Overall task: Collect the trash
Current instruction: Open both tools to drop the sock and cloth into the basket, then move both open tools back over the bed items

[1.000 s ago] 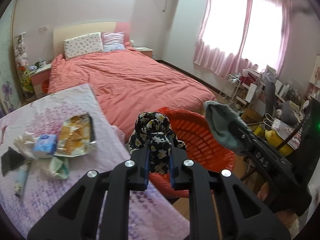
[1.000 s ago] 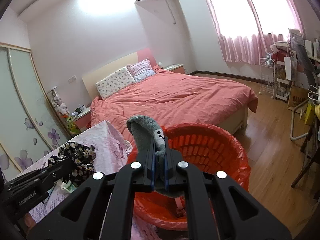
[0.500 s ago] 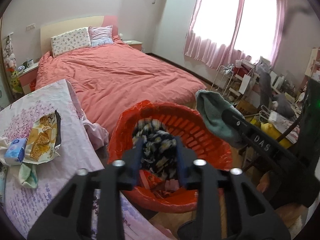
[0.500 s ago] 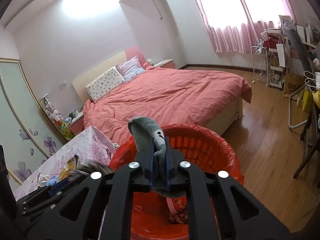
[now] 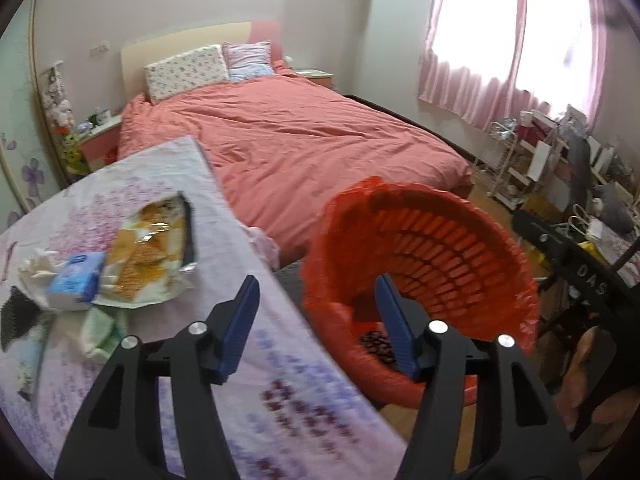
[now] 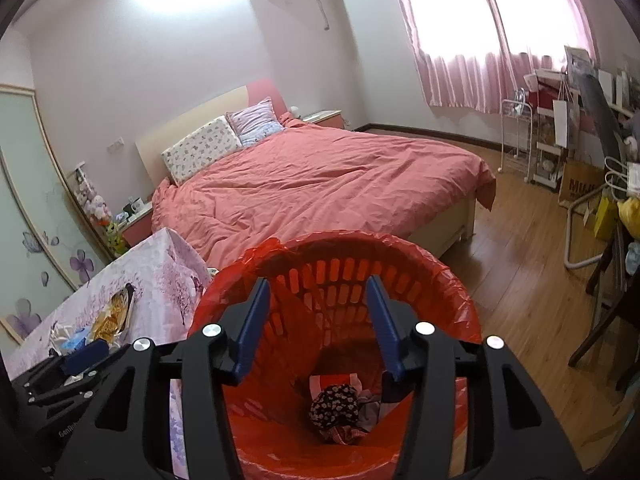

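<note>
My right gripper [image 6: 318, 298] hangs over the red basket [image 6: 448, 280], which is lined with a red bag; its jaws are opening with nothing between them. At the basket's bottom lie the black floral cloth [image 6: 334, 400] and a grey sock [image 6: 370, 404]. My left gripper [image 5: 316, 300] straddles the table edge and the basket rim [image 5: 516, 256], its jaws also opening and empty. On the flowered tablecloth [image 5: 132, 176] lie a snack bag [image 5: 152, 256], a blue tissue pack [image 5: 76, 276], a pale green wad [image 5: 100, 328] and a black mesh piece [image 5: 16, 320].
A bed with a coral cover [image 6: 320, 176] fills the room behind the basket. Wooden floor [image 6: 520, 264] lies to the right, with a wire rack [image 6: 516, 132], bags and a cluttered desk [image 5: 600, 232] beyond. A nightstand [image 5: 100, 136] stands beside the bed.
Both grippers opened. The floral cloth dropped from the left one and the grey sock from the right one into the basket. The left gripper sank and swung toward the table.
</note>
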Demonstrator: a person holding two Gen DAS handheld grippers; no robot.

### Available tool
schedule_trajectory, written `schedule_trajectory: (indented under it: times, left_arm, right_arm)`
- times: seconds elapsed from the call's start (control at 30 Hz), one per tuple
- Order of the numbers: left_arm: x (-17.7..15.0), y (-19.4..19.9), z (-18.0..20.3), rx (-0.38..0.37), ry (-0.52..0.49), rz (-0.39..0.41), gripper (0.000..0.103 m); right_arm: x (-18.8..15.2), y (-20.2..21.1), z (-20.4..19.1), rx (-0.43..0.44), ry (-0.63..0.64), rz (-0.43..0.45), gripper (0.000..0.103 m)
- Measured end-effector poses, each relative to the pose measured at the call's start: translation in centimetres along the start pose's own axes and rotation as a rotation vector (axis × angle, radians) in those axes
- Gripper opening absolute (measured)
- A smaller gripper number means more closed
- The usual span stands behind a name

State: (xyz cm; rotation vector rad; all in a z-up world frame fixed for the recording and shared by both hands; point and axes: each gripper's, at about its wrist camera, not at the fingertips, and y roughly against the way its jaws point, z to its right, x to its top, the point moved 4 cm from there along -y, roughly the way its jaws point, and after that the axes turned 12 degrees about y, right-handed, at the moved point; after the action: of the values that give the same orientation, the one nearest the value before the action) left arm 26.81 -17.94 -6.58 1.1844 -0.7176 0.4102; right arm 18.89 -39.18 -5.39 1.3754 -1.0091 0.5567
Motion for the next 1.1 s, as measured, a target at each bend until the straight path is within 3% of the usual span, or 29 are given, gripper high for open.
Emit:
schedule_trajectory:
  times: [0.4, 0.9, 1.1]
  left_arm:
    - [-0.7, 2.8, -7.6, 0.093, 0.049, 0.016, 0.063]
    - [-3.7, 8.2, -26.7, 0.321, 0.266, 0.018, 0.066]
    - [-4.6, 7.6, -28.0, 0.310, 0.268, -0.014, 0.065]
  right_arm:
    - [0.0, 0.8, -3.4, 0.020, 0.071, -0.012, 0.051]
    - [-1.6, 1.3, -11.0, 0.132, 0.178, -0.062, 0.051]
    - [-2.2, 1.5, -13.8, 0.162, 0.222, -0.083, 0.051]
